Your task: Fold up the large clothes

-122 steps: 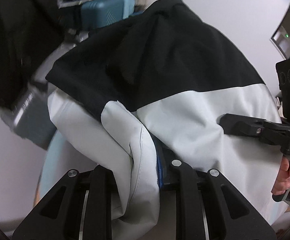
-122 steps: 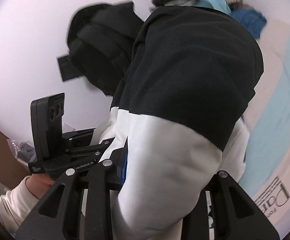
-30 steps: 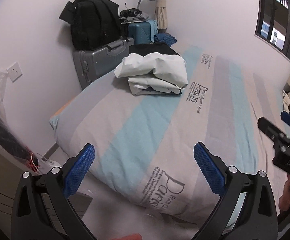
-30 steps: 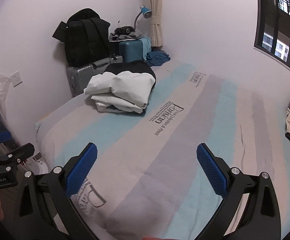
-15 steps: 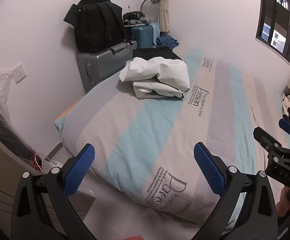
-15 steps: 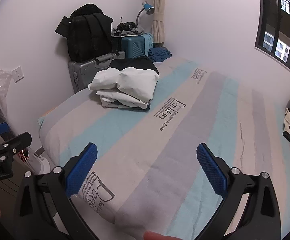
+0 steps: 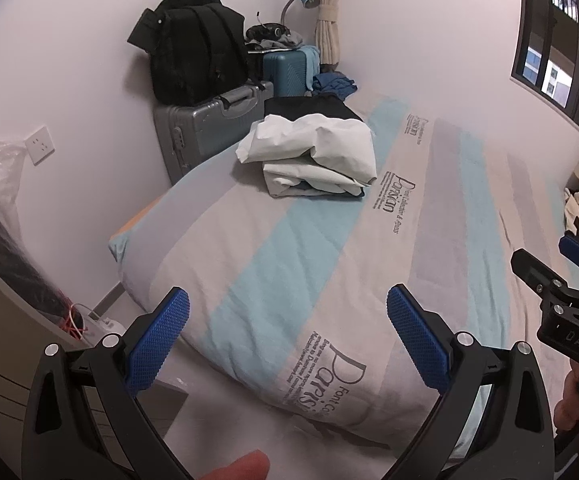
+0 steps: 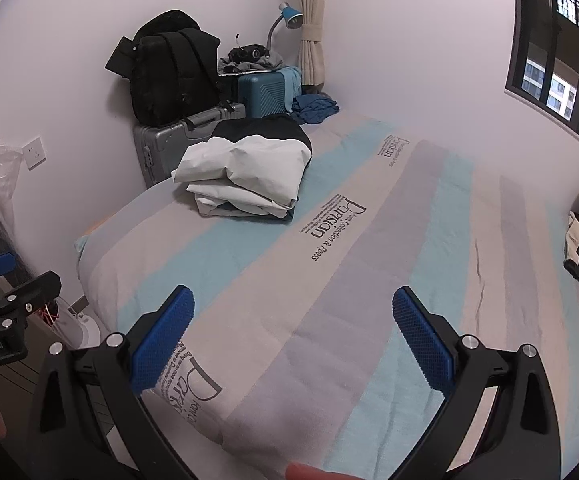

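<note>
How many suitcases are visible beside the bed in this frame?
2. A grey suitcase stands against the wall under the black backpack; a teal suitcase stands behind it toward the corner. Others could be hidden behind them.

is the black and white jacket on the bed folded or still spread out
Folded: the jacket sits as a compact layered stack on the bed, white panels on top, black part behind.
</note>
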Tool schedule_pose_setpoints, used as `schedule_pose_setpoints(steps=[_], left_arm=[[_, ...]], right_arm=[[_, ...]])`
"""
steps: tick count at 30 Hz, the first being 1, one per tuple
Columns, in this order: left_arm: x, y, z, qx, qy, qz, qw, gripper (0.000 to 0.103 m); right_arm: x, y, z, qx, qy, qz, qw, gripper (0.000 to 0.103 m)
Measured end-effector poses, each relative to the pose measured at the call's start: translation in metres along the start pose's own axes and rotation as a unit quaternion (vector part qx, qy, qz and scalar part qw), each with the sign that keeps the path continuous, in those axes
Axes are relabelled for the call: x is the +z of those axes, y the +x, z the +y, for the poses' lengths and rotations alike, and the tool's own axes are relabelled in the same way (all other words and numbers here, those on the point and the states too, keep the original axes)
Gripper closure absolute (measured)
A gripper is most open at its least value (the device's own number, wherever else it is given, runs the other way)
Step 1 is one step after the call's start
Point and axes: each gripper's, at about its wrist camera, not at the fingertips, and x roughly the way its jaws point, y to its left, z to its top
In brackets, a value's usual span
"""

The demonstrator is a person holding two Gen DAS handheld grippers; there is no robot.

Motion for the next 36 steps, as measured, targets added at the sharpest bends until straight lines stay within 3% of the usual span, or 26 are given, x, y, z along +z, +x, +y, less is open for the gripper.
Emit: schedule_pose_setpoints(steps=[36], left_arm=[[0.0036,-0.0064,0.0045,0.003,-0.010,-0.009,0.9999,0.006]], right_arm=[[0.0054,-0.0058,-0.0029,0.002,-0.006,-0.004,1.000,0.007]])
